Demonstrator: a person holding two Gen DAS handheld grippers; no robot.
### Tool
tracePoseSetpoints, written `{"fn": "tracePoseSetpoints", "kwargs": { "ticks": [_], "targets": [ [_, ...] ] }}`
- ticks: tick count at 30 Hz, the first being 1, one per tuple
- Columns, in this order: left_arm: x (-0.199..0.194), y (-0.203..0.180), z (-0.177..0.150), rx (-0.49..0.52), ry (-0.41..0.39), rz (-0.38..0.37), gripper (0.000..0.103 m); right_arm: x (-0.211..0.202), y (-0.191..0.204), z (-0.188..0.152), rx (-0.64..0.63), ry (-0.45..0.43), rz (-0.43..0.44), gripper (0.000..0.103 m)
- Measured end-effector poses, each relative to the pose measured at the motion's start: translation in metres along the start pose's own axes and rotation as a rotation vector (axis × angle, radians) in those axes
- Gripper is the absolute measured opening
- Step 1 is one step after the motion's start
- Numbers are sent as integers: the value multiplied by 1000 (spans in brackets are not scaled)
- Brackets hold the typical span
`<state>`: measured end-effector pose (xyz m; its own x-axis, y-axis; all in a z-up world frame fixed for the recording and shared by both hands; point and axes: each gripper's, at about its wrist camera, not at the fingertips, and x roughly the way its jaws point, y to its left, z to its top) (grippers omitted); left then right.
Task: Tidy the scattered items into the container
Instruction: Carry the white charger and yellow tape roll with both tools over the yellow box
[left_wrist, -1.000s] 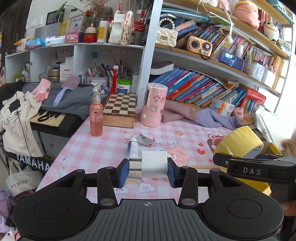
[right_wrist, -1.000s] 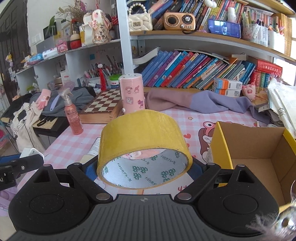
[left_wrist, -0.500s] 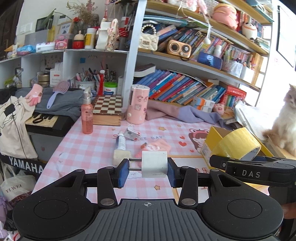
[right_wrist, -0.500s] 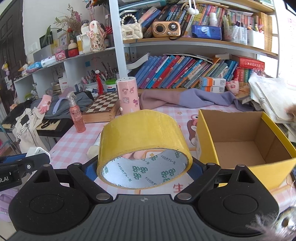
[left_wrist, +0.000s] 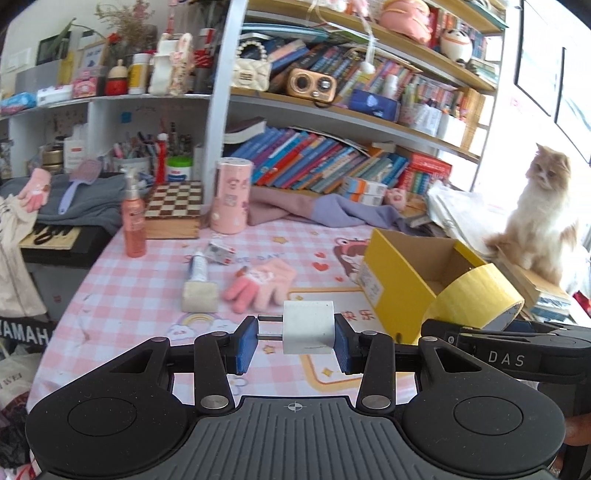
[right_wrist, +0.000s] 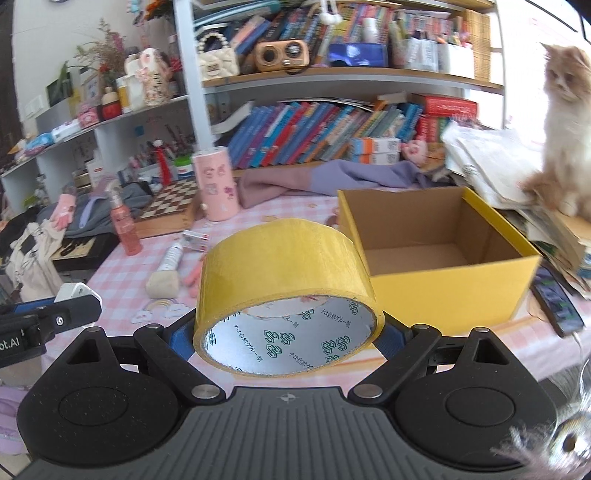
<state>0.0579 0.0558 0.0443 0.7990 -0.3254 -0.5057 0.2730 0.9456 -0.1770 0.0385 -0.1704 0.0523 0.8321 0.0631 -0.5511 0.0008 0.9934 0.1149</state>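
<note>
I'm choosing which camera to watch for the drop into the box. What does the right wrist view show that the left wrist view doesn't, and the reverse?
Only the right wrist view shows the yellow box's bare cardboard floor and a phone lying beside it. Only the left wrist view shows the white charger's prongs against the left gripper's pad, and the whole pink glove. Both show the yellow tape roll clamped in the right gripper, the sponge and the cat.
</note>
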Motion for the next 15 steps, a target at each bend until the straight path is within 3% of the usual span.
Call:
{"fn": "tracePoseSetpoints", "kwargs": {
  "ticks": [15],
  "targets": [
    [30, -58, -3, 102, 57, -173, 41, -25, -63, -18, 117, 11, -169, 92]
  ]
}}
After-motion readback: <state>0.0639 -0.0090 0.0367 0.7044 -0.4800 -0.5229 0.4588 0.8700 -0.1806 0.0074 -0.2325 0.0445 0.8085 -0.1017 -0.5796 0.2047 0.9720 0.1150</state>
